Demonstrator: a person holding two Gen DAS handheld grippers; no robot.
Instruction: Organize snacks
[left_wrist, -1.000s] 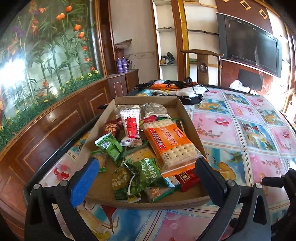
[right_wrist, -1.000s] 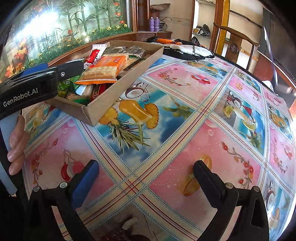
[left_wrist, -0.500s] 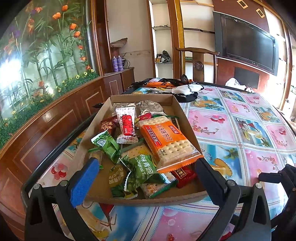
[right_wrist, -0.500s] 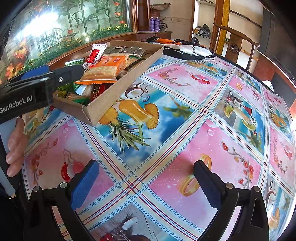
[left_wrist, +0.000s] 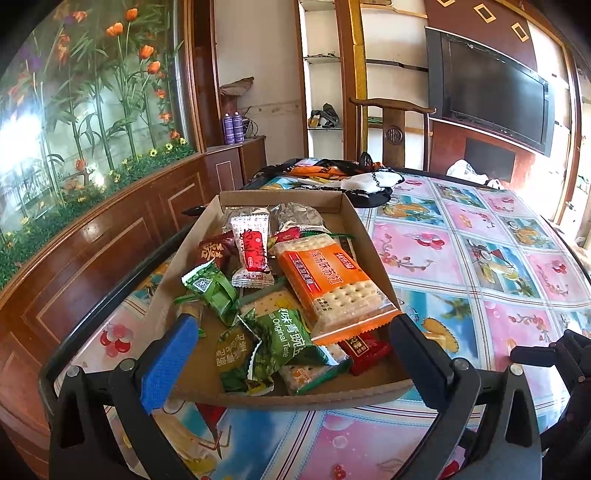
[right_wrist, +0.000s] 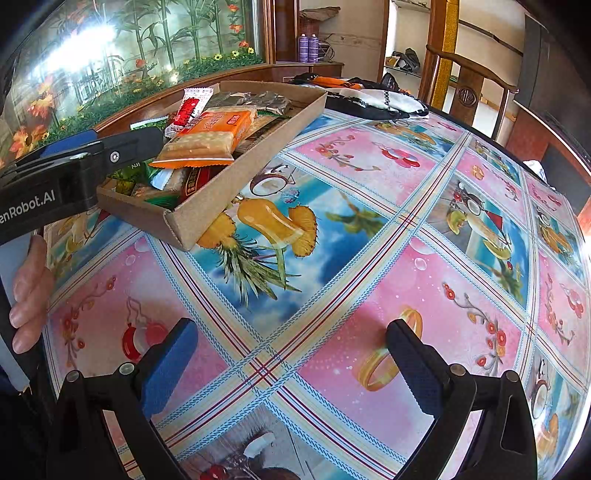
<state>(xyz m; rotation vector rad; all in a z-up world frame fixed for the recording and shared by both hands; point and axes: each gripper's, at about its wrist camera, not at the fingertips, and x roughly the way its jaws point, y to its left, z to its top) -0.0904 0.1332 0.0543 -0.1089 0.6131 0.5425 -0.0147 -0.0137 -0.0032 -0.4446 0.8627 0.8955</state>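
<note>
A shallow cardboard tray (left_wrist: 364, 230) holds several snack packs: an orange cracker pack (left_wrist: 328, 282) on top, green pea packets (left_wrist: 286, 338), a white and red candy bag (left_wrist: 253, 247), a small red packet (left_wrist: 364, 349). My left gripper (left_wrist: 291, 349) is open and empty, its fingers spread over the tray's near end. My right gripper (right_wrist: 291, 354) is open and empty above bare tablecloth, right of the tray (right_wrist: 229, 186). The left gripper's body (right_wrist: 70, 173) shows in the right wrist view, over the tray's near corner.
The table wears a bright patterned cloth (right_wrist: 369, 258). Dark clothing and a white item (left_wrist: 354, 177) lie at the far edge behind the tray. A wooden chair (left_wrist: 393, 125) stands beyond. A wood-panelled ledge (left_wrist: 92, 236) runs along the left.
The left gripper has drawn back and risen a little from the tray, which now sits slightly further away. The right gripper has hardly moved. Both stay open.
</note>
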